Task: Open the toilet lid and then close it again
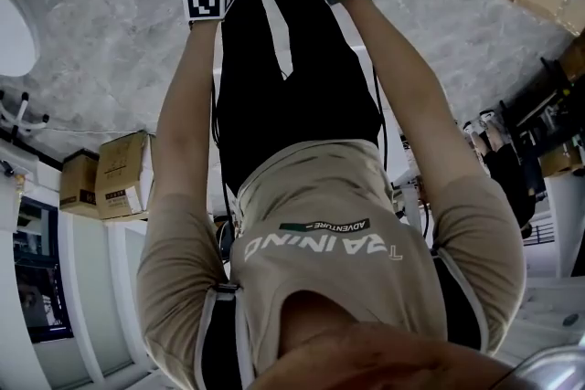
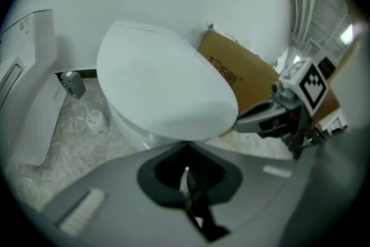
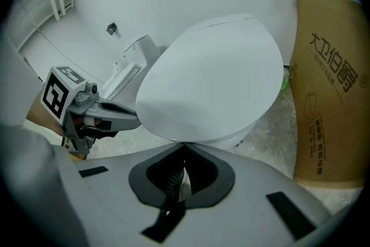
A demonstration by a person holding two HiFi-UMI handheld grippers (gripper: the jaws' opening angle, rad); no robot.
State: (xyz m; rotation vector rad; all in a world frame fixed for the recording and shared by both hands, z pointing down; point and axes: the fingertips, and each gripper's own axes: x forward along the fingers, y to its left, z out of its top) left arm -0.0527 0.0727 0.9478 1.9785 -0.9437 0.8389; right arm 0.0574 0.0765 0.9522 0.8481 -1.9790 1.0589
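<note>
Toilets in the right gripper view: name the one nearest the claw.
The toilet straight ahead, its white lid right at the claw. The other toilet stands farther back on the left.

The brown cardboard box [image 3: 329,84] at the right of the right gripper view bears large Chinese characters, seemingly 大卫伯爵. The person's beige shirt [image 1: 329,288], lower centre of the head view, reads "TRAINING" upside down, below a dark "ADVENTURE" label [image 1: 324,225].
</note>
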